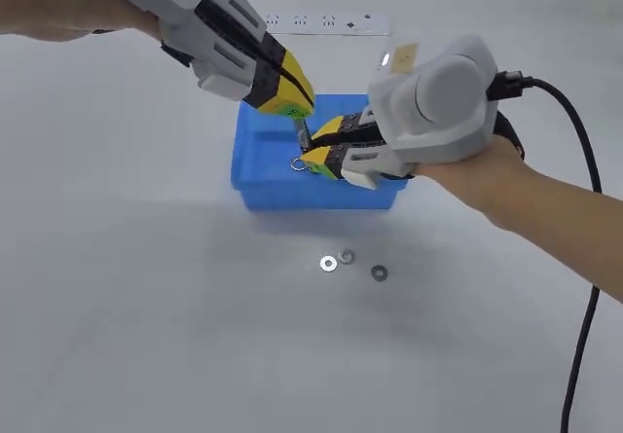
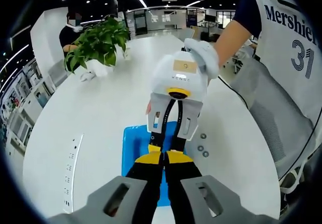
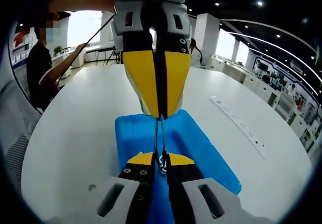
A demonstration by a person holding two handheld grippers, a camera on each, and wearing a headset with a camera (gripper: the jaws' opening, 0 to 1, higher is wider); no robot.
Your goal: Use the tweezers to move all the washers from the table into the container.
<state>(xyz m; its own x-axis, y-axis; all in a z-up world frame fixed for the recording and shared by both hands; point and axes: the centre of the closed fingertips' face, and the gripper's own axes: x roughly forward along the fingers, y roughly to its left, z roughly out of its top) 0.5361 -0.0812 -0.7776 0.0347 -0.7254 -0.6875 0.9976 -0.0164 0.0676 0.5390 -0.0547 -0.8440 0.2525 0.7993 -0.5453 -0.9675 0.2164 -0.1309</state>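
Over the blue container [image 1: 255,182], my left gripper [image 1: 300,112] comes down from the upper left, shut on the top of thin metal tweezers [image 1: 304,136]. From the right, my right gripper [image 1: 313,156] is shut on the tweezers' lower arms. In the right gripper view the tweezers [image 3: 159,133] hang from the left gripper [image 3: 161,114] into my right gripper [image 3: 162,159]. A washer [image 3: 162,159] sits at their tips, also seen as the washer [image 1: 297,165] above the container's inside. Three washers [image 1: 328,263], [image 1: 348,257], [image 1: 379,273] lie on the white table in front.
A white power strip [image 1: 321,22] lies on the table behind the container. A black cable [image 1: 584,258] trails from the right gripper down the right side. A potted plant [image 2: 98,43] stands at the far edge of the round table, with a person behind it.
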